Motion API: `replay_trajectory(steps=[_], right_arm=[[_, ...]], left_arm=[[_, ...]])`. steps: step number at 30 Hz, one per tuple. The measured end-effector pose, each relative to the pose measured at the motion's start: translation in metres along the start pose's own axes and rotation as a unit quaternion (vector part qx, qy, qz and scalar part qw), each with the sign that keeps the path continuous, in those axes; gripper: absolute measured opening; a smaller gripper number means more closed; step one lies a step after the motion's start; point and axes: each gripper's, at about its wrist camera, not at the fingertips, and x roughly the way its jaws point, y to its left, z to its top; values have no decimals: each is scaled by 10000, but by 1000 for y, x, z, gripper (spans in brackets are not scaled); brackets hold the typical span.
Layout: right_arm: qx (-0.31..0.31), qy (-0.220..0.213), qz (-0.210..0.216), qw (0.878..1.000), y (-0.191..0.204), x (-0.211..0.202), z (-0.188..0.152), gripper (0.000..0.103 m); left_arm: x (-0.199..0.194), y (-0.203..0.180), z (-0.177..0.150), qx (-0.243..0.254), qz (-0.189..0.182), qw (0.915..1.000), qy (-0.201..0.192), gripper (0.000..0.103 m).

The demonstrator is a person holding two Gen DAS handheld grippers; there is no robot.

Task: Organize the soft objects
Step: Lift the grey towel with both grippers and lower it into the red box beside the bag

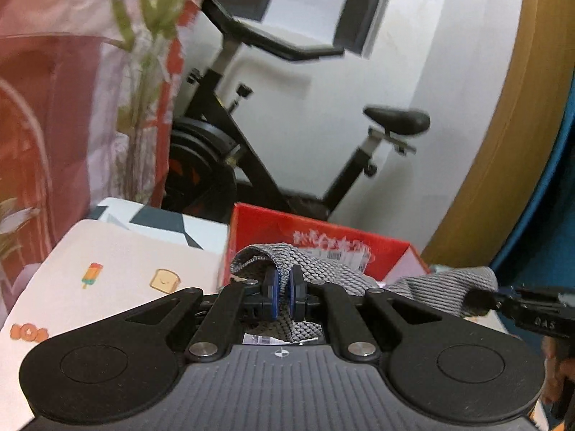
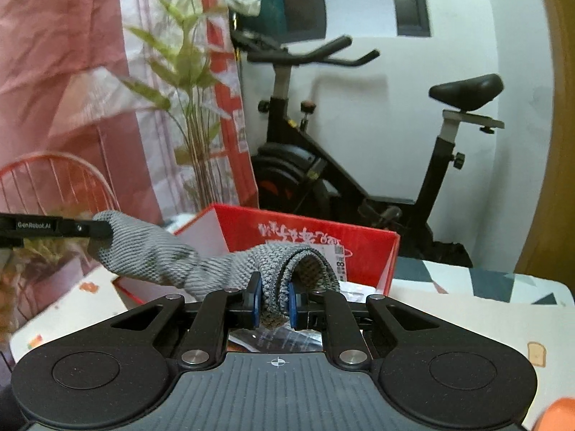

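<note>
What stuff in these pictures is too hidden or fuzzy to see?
- Inside of the red box: both views, hidden by its wall, the grey knitted cloth and the grippers.
- White lettering on the box: both views, too blurred to read.
- Table just below each gripper: hidden by the gripper bodies.
- Right gripper in the left wrist view: cut off by the right edge.
- Left gripper in the right wrist view: cut off by the left edge.

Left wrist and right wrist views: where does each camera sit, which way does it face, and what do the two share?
Left wrist: sits on the left tongs, looks along them at the grey cloth they pinch, with the right tongs entering at right.
Right wrist: sits on the right tongs, clamped on the same cloth; the left tongs enter at left.
Shared: cloth, red box, exercise bike, patterned table, plant.
</note>
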Motion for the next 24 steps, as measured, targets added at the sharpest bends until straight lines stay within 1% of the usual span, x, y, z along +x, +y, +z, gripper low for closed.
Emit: replay_trajectory(steps=[3, 6, 9, 13, 19, 24], right_arm=[[-100, 395, 30, 9992, -2, 23, 2, 13], [-87, 740, 112, 9972, -6, 41, 0, 13], [-59, 993, 139, 9949, -8, 53, -4, 13], [1, 1261, 144, 9919, -13, 66, -10, 13], [6, 1432, 158, 9896, -13, 75, -18, 14], [-21, 1510, 151, 9884, -15, 77, -19, 14]], left_arm=[[24, -6, 1, 239, -49, 9989, 408, 7], [47, -6, -2, 350, -67, 9955, 878, 7], [60, -6, -6, 513, -61, 9917, 1175, 7], [68, -6, -7, 711, -80, 9879, 1374, 7], [79, -4, -9, 922, -61, 9830, 1589, 8], [82, -7, -7, 1049, -84, 9818, 1580, 9]])
